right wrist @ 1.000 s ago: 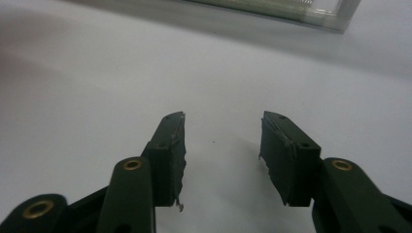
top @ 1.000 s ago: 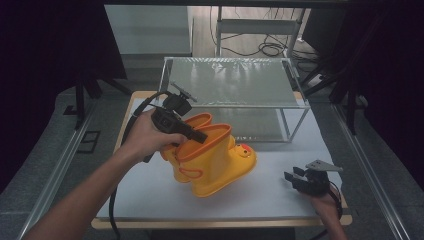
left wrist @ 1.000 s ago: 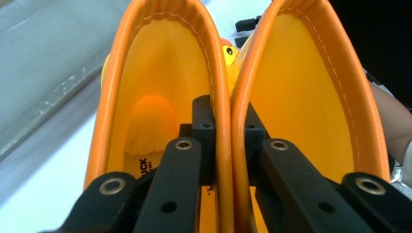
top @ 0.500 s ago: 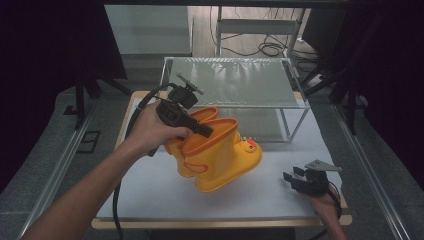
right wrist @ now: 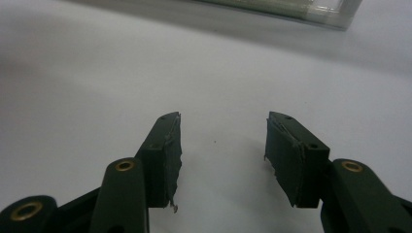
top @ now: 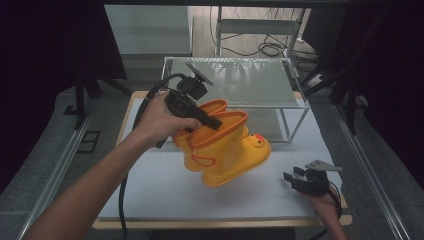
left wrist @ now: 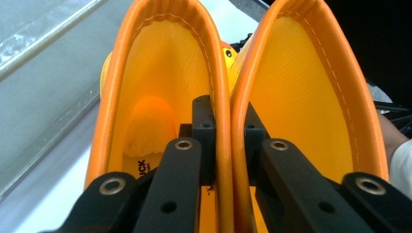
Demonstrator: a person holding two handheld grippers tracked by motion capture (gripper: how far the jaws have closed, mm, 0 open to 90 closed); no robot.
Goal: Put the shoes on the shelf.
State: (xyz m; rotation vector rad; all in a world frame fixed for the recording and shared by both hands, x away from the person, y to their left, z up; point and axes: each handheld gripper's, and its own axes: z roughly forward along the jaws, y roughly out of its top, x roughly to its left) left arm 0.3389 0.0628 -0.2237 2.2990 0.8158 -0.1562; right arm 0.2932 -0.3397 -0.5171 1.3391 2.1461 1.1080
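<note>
A: Boots (top: 227, 150), the yellow pair with the orange rims, hang from your left gripper (top: 212, 121), which pinches the two inner walls together. One jaw sits inside each shaft.

B: So you are clenched on both boots at once?

A: Yes. In the left gripper view the two orange rims (left wrist: 228, 97) meet right between your pads (left wrist: 203, 127), and the shafts open out to either side of them. The boots (left wrist: 160, 97) reach straight ahead of the jaws, toes farthest from you.

B: Where do they sit against the gripper as a whole?

A: From above, the pair hangs below and just past your left fingertips, tilted, with the soles turned toward the white table (top: 150, 190). The duck face (top: 256, 141) on one toe points away from your hand (top: 160, 117), toward the glass shelf rack (top: 240, 82) beyond. Whether a sole touches the table, you cannot tell from here.

B: And your other hand?

A: Your right gripper (top: 295, 179) rests low near the table's near right corner, well apart from the boots, which lie off to its left. Its jaws stand spread with nothing between them; in the right gripper view its pads (right wrist: 167, 155) frame bare white table (right wrist: 97, 73).

B: Is anything close ahead of it?

A: The foot of the rack (right wrist: 291, 12), at the far edge of that view.
</note>
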